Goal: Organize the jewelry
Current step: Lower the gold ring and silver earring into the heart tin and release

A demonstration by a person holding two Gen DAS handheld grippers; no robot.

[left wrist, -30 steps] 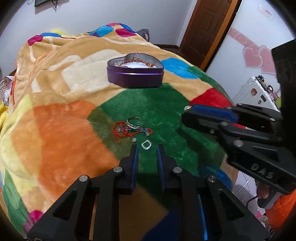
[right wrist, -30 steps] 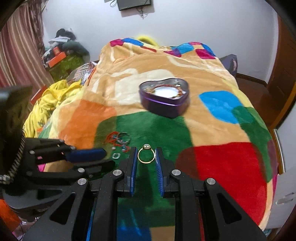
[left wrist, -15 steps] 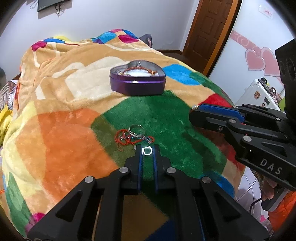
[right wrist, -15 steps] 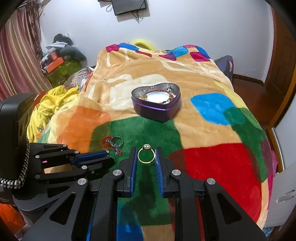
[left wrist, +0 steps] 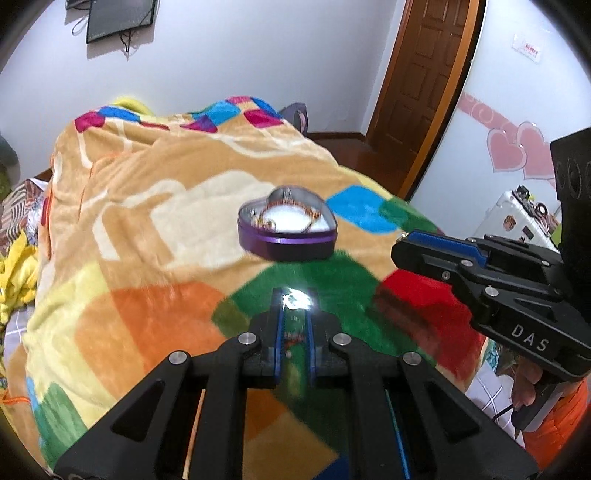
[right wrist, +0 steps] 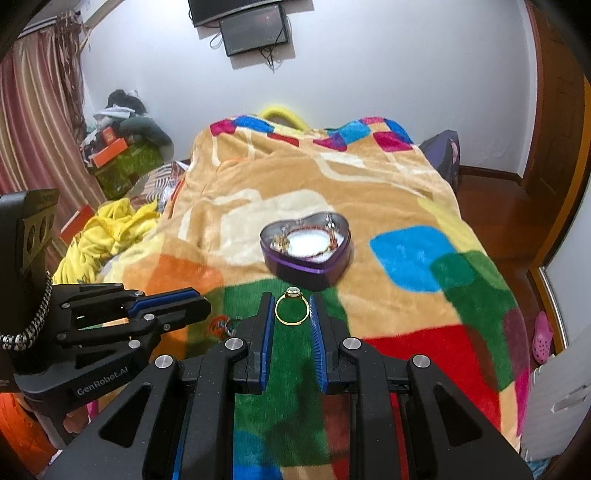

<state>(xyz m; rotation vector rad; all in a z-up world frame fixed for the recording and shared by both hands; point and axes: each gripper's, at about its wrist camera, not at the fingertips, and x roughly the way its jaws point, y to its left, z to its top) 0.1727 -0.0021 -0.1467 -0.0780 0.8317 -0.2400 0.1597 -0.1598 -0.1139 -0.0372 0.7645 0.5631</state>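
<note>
Left gripper [left wrist: 294, 301] up off the blanket [left wrist: 155, 295], jaws pinched nearly together on a small silver ring [left wrist: 295, 299] right at the tips — bright glare on it, shape hard to read. Through the narrow slot between those fingers, a blurred scrap of red, too smeared to name. Right gripper [right wrist: 292, 309] alongside, jaws narrowed onto a gold ring [right wrist: 291, 309] with a pale stone on top, band standing upright between the blue pads [right wrist: 266, 339], pressed on both sides. Ahead of both, a purple heart-shaped tin [right wrist: 306, 248], lid off, sitting on the tan stretch of blanket just past the green patch; white lining inside, a beaded strand and a few gold pieces curled round the edge. Down on the green patch, beside the left tool in the right camera's view, a small tangle of red cord and a silver hoop [right wrist: 223, 325], lying loose and partly hidden behind the tool. Both grippers angled downward, pointed toward the tin, each with its ring held clear above the blanket and short of the tin. Off to the side, a heap of yellow cloth [right wrist: 107, 229] by the bed's edge, a dark screen [right wrist: 255, 29] on the far wall, and a brown door [left wrist: 428, 74] standing beyond the foot of the bed.
</note>
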